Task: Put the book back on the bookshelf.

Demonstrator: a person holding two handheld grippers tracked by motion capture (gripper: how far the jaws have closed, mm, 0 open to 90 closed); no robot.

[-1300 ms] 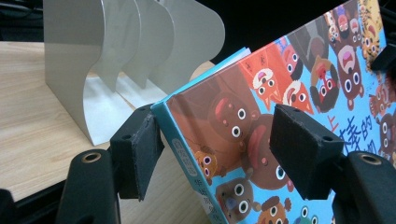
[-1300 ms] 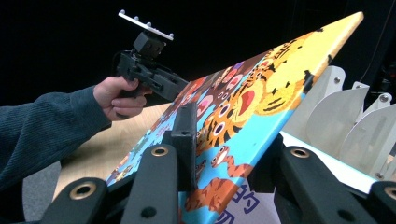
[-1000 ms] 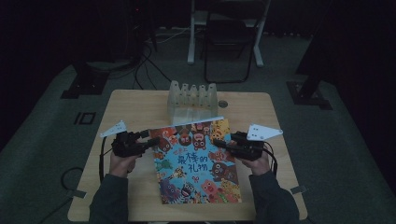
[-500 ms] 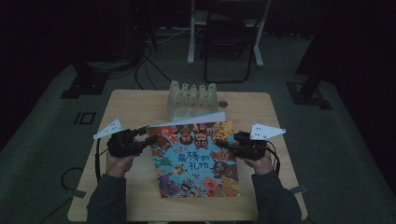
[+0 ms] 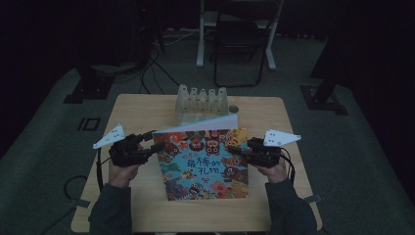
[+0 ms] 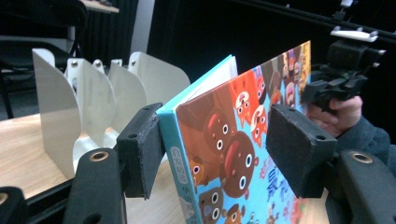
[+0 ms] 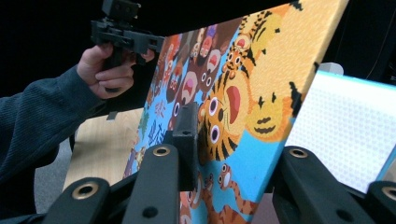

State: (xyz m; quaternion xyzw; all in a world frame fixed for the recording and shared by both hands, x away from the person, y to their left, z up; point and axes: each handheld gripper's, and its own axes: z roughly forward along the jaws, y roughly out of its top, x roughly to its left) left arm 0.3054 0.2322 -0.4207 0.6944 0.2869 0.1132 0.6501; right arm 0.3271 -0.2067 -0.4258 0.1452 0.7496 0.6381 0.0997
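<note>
Lying near the middle of the wooden table [image 5: 137, 205], toward the person's edge, a colourful picture book [image 5: 205, 164] is having its front cover raised, so that the far edge of the cover is standing clear of the white pages beneath. On the book's spine side, the left gripper [image 5: 157, 142] is straddling the spine corner. In the left gripper view its jaws are standing partly open around the book [image 6: 219, 140]: one pad [image 6: 140, 149] is sitting against the teal spine, while the other pad [image 6: 299, 149] is resting over the cover's face; whether that pad is actually pressing is not something the pictures are settling. Those jaws have just been closing a little, with the book between them.

On the opposite side, the right gripper [image 5: 234, 149] is pinching the lifted cover near its outer edge. In the right gripper view its jaws are clamped on the cover [image 7: 243, 102], one in front of the tiger drawing and one behind, with the dotted white page [image 7: 345, 135] showing past it.

Standing behind the book, toward the table's far edge, a pale divider rack [image 5: 201, 102] is keeping its fins upright.
</note>
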